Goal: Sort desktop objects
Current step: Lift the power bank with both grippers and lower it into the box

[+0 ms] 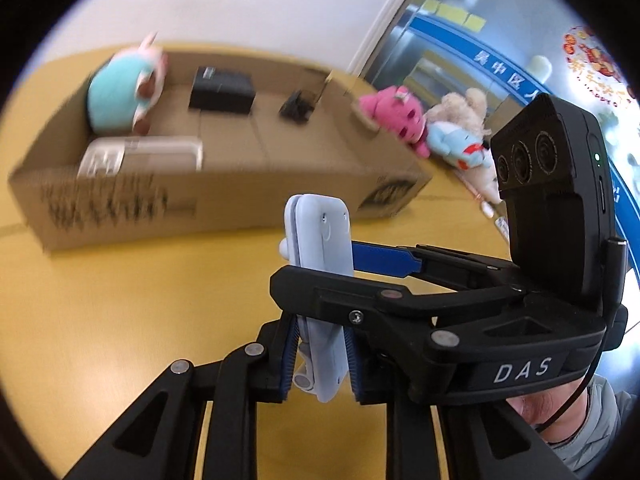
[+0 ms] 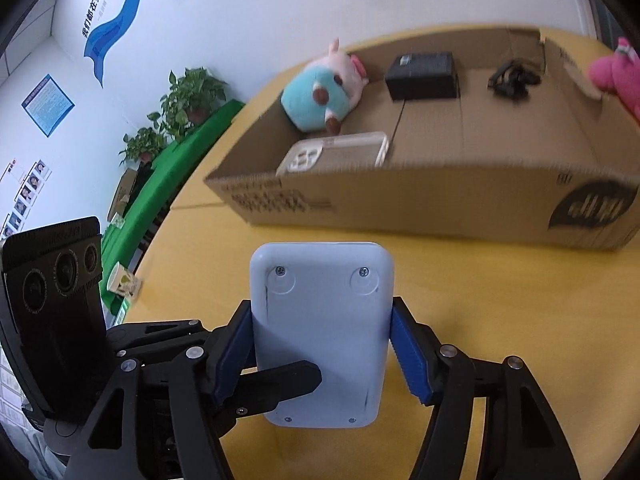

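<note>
A pale blue flat device [image 1: 320, 240] [image 2: 322, 332], back side with screws showing, is held above the yellow table [image 1: 120, 320] by both grippers. My left gripper [image 1: 320, 360] is shut on its thin edges. My right gripper [image 2: 322, 352] is shut on its two long sides, and it shows as a black body [image 1: 440, 320] in the left wrist view. The low cardboard box [image 1: 224, 196] [image 2: 440, 208] lies just beyond. It holds a teal and pink plush [image 2: 316, 96], a clear phone case [image 2: 336, 152], a black box [image 2: 424, 74] and a black clip [image 2: 512, 76].
A pink plush [image 1: 396, 116] [image 2: 618, 76], a beige plush [image 1: 464, 108] and a light blue plush [image 1: 460, 146] lie right of the box. Potted plants [image 2: 180, 108] and a green bench [image 2: 160, 196] stand beyond the table's left edge.
</note>
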`<state>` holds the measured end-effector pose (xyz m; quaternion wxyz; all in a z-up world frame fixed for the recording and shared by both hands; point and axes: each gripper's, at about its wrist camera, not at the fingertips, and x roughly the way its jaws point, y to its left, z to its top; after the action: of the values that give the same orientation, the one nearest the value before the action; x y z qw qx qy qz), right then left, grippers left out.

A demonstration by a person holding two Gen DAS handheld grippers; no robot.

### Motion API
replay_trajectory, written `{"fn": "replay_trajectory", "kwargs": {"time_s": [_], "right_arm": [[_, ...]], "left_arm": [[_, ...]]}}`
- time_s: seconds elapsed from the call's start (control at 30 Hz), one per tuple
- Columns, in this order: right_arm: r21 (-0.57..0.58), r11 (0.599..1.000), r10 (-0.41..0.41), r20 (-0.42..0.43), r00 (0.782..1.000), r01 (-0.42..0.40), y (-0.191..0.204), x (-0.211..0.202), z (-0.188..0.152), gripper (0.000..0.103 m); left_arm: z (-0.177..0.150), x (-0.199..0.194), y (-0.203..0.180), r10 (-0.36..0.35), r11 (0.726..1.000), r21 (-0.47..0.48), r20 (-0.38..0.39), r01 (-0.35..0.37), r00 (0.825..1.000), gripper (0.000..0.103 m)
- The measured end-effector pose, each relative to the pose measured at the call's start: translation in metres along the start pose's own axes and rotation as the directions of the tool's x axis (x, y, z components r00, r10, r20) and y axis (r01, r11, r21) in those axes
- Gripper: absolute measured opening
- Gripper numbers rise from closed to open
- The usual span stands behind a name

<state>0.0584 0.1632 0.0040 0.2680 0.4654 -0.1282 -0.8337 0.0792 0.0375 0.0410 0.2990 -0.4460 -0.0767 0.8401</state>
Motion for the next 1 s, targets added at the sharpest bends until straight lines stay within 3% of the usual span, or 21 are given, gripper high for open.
{"fn": "replay_trajectory", "kwargs": {"time_s": [0.27,0.5,0.73,1.0], "right_arm": [[-0.085,0.992,-0.084,0.136,0.987,0.096,0.007,-0.037,0.08,0.064],[-0.081,0.988,-0.114,0.156,0.981,0.128,-0.015,-0.039,0.16,0.064],[-0.03,0.986,-0.162,0.048,0.986,0.163,-0.056,0.017,0.227,0.064],[0.05,0.977,-0.195,-0.158,0.968,0.205,-0.114,0.104,0.245,0.064]], "left_arm": [[0.086,-0.001,-0.006,-0.036,0.997,0.075,0.086,0.03,0.996,0.02],[0.159,0.026,0.01,-0.047,0.995,0.088,0.064,0.041,0.997,0.02],[0.211,0.089,0.048,-0.039,0.998,0.037,-0.057,0.041,0.998,0.019],[0.213,0.163,0.103,-0.102,0.99,-0.114,-0.222,0.078,0.97,0.019]]}}
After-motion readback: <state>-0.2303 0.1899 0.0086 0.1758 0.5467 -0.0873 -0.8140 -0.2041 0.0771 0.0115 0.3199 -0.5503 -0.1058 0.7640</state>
